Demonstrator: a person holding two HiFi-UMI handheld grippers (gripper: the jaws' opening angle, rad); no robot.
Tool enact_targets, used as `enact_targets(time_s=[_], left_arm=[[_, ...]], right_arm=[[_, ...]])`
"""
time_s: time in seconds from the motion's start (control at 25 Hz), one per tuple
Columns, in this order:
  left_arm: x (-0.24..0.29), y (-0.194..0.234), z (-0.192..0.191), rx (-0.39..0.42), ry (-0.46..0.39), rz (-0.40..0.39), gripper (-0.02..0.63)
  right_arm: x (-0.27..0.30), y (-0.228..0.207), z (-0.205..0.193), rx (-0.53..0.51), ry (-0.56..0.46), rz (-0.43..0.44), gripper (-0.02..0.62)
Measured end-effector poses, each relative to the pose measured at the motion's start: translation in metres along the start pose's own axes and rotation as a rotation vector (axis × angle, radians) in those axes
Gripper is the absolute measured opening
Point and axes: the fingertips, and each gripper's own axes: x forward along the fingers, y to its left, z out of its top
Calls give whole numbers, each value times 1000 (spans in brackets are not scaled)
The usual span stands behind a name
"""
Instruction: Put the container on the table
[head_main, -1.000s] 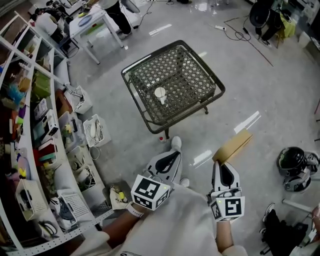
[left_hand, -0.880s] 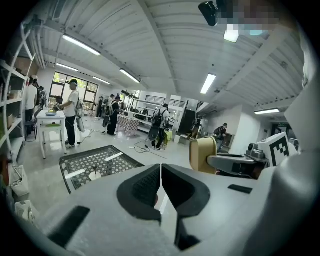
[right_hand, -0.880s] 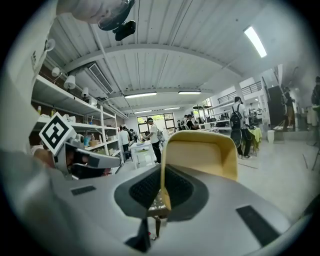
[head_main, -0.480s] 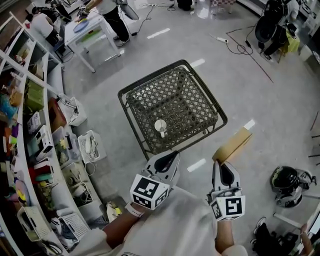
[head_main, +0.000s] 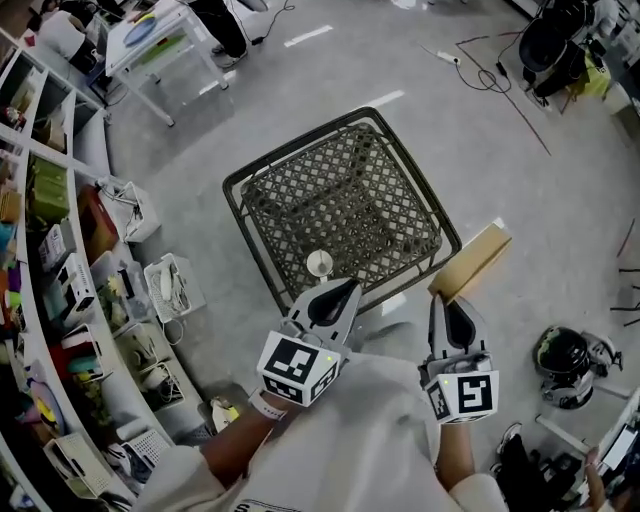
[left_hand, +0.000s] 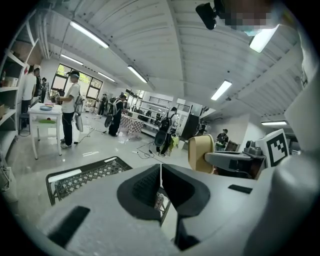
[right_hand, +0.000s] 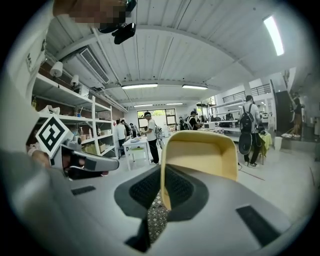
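A tan rectangular container (head_main: 470, 263) is held by its near rim in my right gripper (head_main: 445, 307), whose jaws are shut on its wall; in the right gripper view the container (right_hand: 200, 152) stands up between the jaws. It hangs just off the near right corner of the dark lattice-top table (head_main: 400, 170). My left gripper (head_main: 328, 299) is shut with nothing in it, at the table's near edge, beside a small white cup-like object (head_main: 319, 263) on the lattice. The table (left_hand: 85, 172) shows low in the left gripper view.
Shelves (head_main: 50, 250) packed with boxes and baskets run along the left. A white table (head_main: 150, 40) with people stands at the far left. A black helmet-like object (head_main: 560, 355) lies on the floor at right. Cables (head_main: 500, 70) trail on the far floor.
The table has come nearer in the head view: both grippers now reach its near edge, and the container has moved up to its near right corner.
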Motion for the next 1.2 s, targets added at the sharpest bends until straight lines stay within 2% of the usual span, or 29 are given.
enact_targets(time_s=[0.2,0.56,0.8,1.0,1.2], left_arm=[[19,0,-1,-25,12,25,31],[36,2,-2,-1,22,108,31],[40,8,-16,-14,47,125,31],[49,5,-26,-19,70,107,31],[64,9,-35,-10,88,92,31]], right_arm=[[16,-15,-5,-19,26,48,29],[32,-32,-30,-91,105,138,29],[48,-37,-51,-109,138,134,29],[60,-43,-67,-108,169,124,29],[75,-54,-93,-62,227,117,29]])
